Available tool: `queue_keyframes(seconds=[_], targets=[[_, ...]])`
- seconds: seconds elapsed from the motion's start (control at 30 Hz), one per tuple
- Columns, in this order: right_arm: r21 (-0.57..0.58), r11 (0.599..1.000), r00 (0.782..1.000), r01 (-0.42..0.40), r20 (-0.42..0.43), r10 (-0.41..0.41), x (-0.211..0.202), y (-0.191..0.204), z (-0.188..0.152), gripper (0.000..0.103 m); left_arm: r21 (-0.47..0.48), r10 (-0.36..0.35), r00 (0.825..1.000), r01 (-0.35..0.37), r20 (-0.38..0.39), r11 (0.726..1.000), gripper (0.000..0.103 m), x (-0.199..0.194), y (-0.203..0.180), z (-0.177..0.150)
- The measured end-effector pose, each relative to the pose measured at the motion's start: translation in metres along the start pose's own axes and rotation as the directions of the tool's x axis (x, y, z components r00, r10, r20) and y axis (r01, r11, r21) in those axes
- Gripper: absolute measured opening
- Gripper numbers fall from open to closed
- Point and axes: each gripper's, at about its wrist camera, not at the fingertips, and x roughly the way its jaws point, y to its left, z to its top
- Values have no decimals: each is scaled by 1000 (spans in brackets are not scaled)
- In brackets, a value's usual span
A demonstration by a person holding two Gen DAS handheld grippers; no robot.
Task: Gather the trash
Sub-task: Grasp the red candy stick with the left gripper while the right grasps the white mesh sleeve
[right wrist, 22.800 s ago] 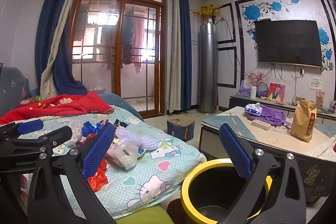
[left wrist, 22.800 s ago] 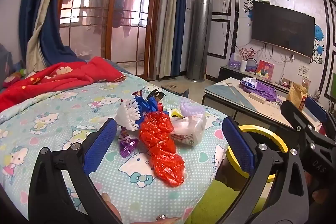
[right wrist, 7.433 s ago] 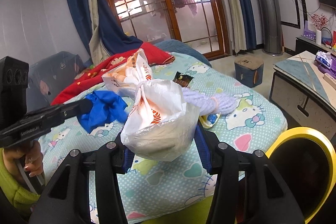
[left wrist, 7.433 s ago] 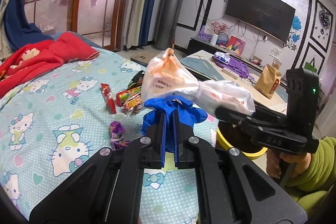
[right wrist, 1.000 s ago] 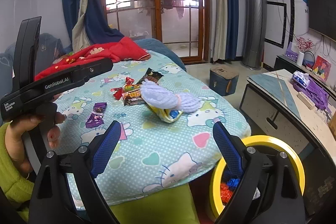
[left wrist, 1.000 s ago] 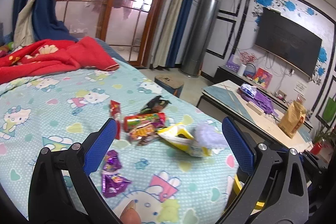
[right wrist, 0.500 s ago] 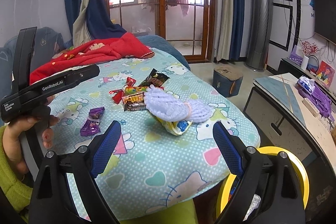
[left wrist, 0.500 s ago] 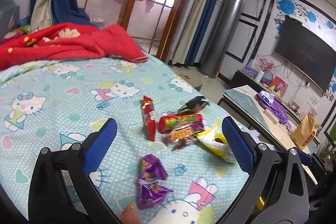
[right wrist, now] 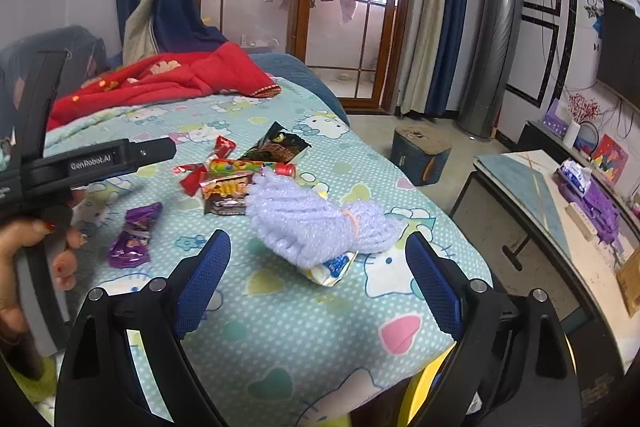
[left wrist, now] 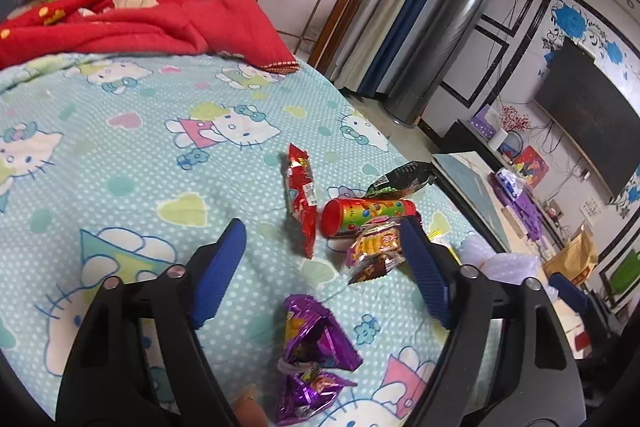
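Observation:
Trash lies on the Hello Kitty bedsheet (left wrist: 120, 155). My left gripper (left wrist: 320, 267) is open and empty, just short of a red wrapper (left wrist: 301, 199), a red candy tube (left wrist: 366, 215) and a small snack packet (left wrist: 372, 251). A purple wrapper (left wrist: 308, 355) lies between its arms. My right gripper (right wrist: 316, 283) is open and empty, facing a lilac bundle (right wrist: 316, 223) that lies on a yellow-white packet (right wrist: 332, 269). The left gripper's body (right wrist: 92, 163) shows at the left in the right wrist view.
A black snack bag (right wrist: 280, 145) lies behind the tube. A red blanket (left wrist: 132, 23) is heaped at the far end of the bed. The yellow bin rim (right wrist: 428, 379) peeks below the bed edge. A low table (right wrist: 560, 219) stands to the right.
Both grippers have moved forward over the bed, closer to the trash. The left one now tilts down over the wrappers; the bin has nearly left the right wrist view.

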Motion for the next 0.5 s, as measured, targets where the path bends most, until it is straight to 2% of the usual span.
queue_keyframes(seconds=[0.23,0.5], targets=[[16,1000,1000,1,0,-1,10,2,3,86,-36,-6,1000,6,-25,999,52,15,3,5],[10,1000,1000,-9,-5,9,18,3,1,74,-74,-20,997,15,-72,997,33,31,11,2]])
